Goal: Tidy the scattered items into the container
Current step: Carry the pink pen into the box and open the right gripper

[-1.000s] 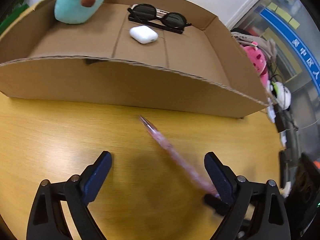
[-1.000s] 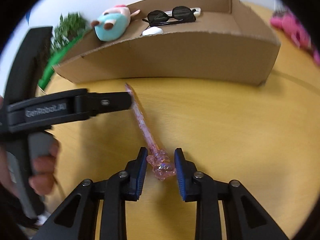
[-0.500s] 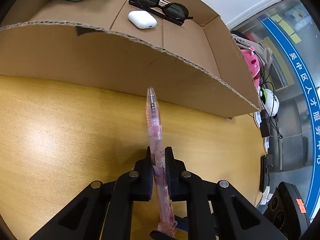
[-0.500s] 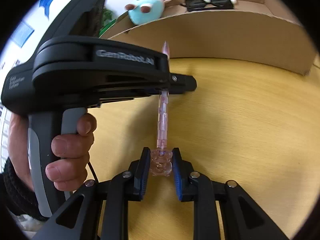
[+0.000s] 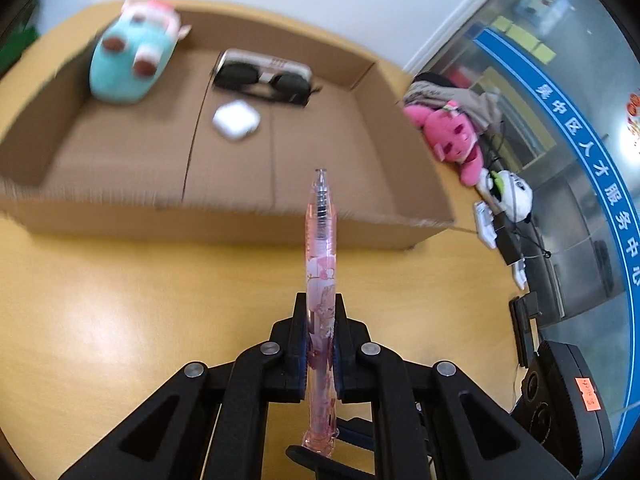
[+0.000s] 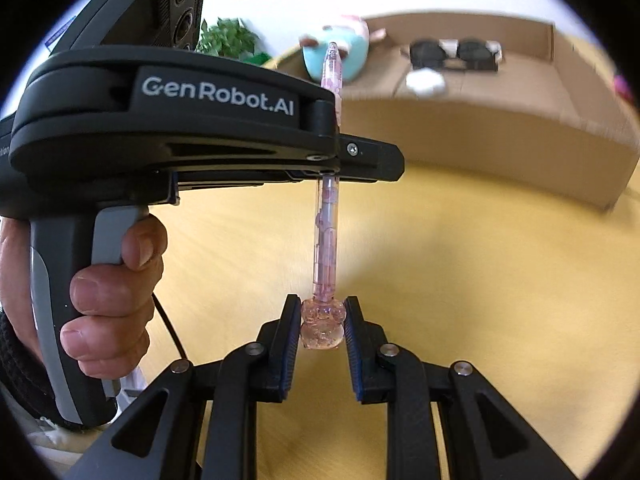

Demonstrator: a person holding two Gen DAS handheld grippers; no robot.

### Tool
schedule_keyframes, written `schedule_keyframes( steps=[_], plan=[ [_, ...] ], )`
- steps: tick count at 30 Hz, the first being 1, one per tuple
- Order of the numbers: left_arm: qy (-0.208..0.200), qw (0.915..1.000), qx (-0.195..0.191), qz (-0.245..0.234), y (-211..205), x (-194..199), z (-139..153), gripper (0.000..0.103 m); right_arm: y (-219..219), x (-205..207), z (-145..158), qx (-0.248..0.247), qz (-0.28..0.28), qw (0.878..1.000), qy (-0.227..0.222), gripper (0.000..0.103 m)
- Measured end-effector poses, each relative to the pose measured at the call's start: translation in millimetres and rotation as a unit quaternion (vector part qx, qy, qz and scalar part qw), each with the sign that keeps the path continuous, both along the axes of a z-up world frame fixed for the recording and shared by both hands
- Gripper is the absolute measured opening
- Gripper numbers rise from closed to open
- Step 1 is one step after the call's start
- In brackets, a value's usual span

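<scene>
A pink translucent pen point(image 5: 321, 248) is held by both grippers above the wooden table. My left gripper point(image 5: 320, 320) is shut on the pen's middle, tip pointing toward the cardboard box point(image 5: 240, 220). In the right wrist view my right gripper point(image 6: 322, 320) is shut on the pen's point(image 6: 327, 240) bear-shaped end cap, and the left gripper point(image 6: 352, 156) crosses the pen from the left. The box holds a teal plush point(image 5: 128, 64), black sunglasses point(image 5: 264, 80) and a white earbud case point(image 5: 236, 120).
A pink plush point(image 5: 452, 140) and a white panda toy point(image 5: 510, 196) lie at the table's right edge beside cables and black devices. A green plant point(image 6: 228, 40) stands behind the box. The wooden table point(image 5: 100, 300) lies in front of the box.
The left gripper closed on the pen's middle while the right kept its end. Both have lifted the pen, so the box interior now shows from higher up.
</scene>
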State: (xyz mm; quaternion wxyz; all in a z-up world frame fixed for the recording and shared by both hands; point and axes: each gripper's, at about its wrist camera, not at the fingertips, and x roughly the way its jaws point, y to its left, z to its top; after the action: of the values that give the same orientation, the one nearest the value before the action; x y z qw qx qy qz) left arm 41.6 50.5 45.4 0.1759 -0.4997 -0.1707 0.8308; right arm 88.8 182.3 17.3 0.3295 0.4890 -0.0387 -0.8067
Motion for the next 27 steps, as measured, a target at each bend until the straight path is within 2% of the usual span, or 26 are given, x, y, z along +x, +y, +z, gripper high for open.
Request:
schedule_keyframes(
  steps=[6,11,15,18,20,24,27],
  plan=[
    [0.059,0.9978,0.001,-0.032,9,-32,60,0.009,11,-20,53,-0.005,-0.021,0.997,0.069,0.021],
    [0.123,0.9891,-0.004,-0.08,18,-84,125,0.009,25,-53,114,-0.008,-0.049,0.989,0.136,0.02],
    [0.141,0.9828,-0.013,-0.119,34,-131,152,0.01,41,-90,145,-0.016,-0.074,0.985,0.155,0.02],
    [0.122,0.9841,-0.017,-0.128,51,-167,155,0.01,53,-120,155,-0.028,-0.094,0.985,0.14,0.02],
    [0.102,0.9857,-0.015,-0.133,61,-192,147,0.01,60,-144,152,-0.027,-0.108,0.986,0.124,0.02],
    [0.06,0.9869,-0.016,-0.149,79,-227,118,0.01,68,-180,130,-0.025,-0.124,0.989,0.079,0.02],
    [0.024,0.9881,-0.017,-0.151,88,-251,86,0.01,74,-205,104,-0.012,-0.135,0.99,0.044,0.02]
  ],
)
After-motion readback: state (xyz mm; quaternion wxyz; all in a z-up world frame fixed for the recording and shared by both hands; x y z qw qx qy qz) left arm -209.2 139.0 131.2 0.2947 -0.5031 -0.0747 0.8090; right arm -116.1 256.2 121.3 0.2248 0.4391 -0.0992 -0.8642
